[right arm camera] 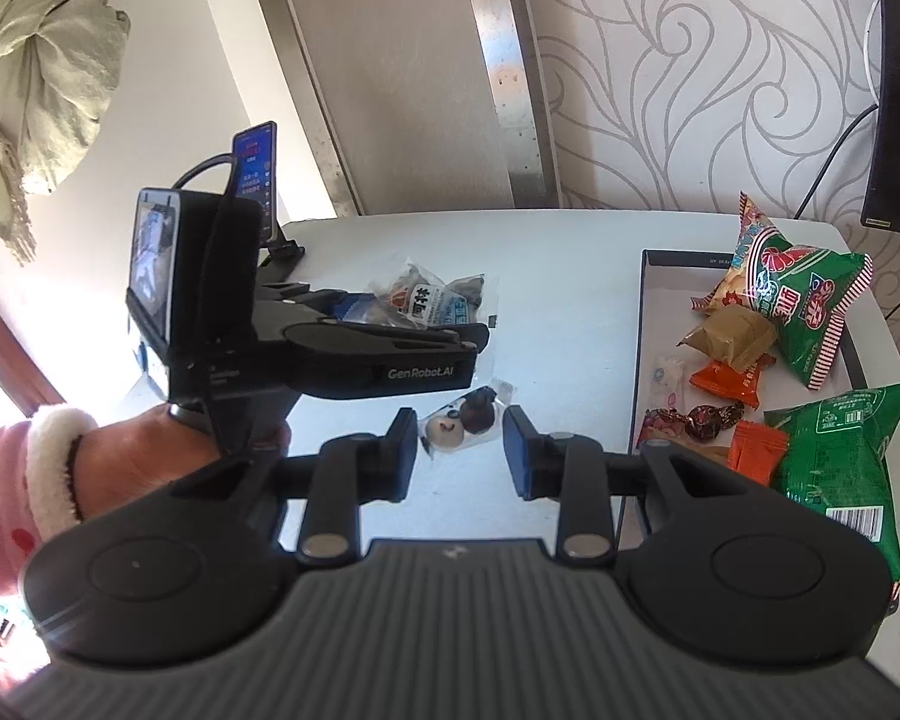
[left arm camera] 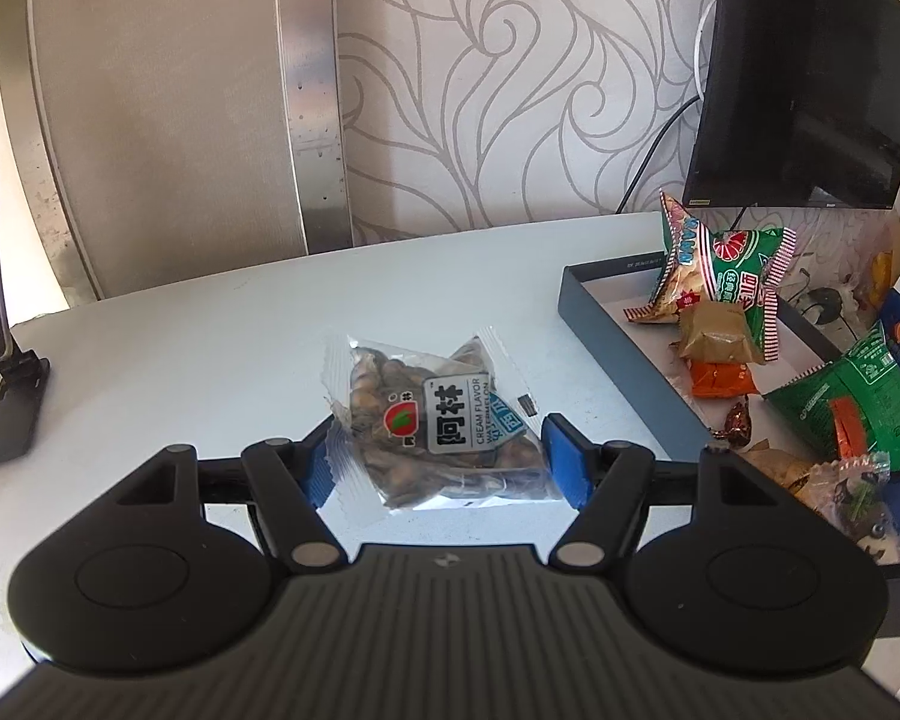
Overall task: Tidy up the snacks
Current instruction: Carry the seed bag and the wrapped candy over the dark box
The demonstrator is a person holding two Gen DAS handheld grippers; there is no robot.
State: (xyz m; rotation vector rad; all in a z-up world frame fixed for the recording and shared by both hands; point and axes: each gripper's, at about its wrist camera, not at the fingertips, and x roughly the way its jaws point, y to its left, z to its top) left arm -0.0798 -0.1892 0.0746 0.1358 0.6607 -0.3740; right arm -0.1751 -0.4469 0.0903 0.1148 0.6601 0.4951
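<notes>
Left tool [left arm camera: 444, 462] grips the seed packet [left arm camera: 435, 420] clear of the tabletop [left arm camera: 180, 360] — box-bound, I judge — while right tool [right arm camera: 459, 450] clasps a small sweets packet [right arm camera: 462, 420].

Two grippers [left arm camera: 444, 450] [right arm camera: 459, 450], one table [left arm camera: 180, 372], one tray [right arm camera: 645, 348], one phone [right arm camera: 258, 180] on a stand, one monitor [left arm camera: 804, 72]. Two clear snack packets [left arm camera: 438, 420] [right arm camera: 468, 420] outside the tray; three green bags [right arm camera: 810, 306] inside.

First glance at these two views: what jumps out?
The clear packet of seeds sits between the blue pads of the left hand-held gripper, above the white table. To the right, a dark tray holds bright green and orange snack bags. A small clear packet sits at the right hand-held gripper.
</notes>
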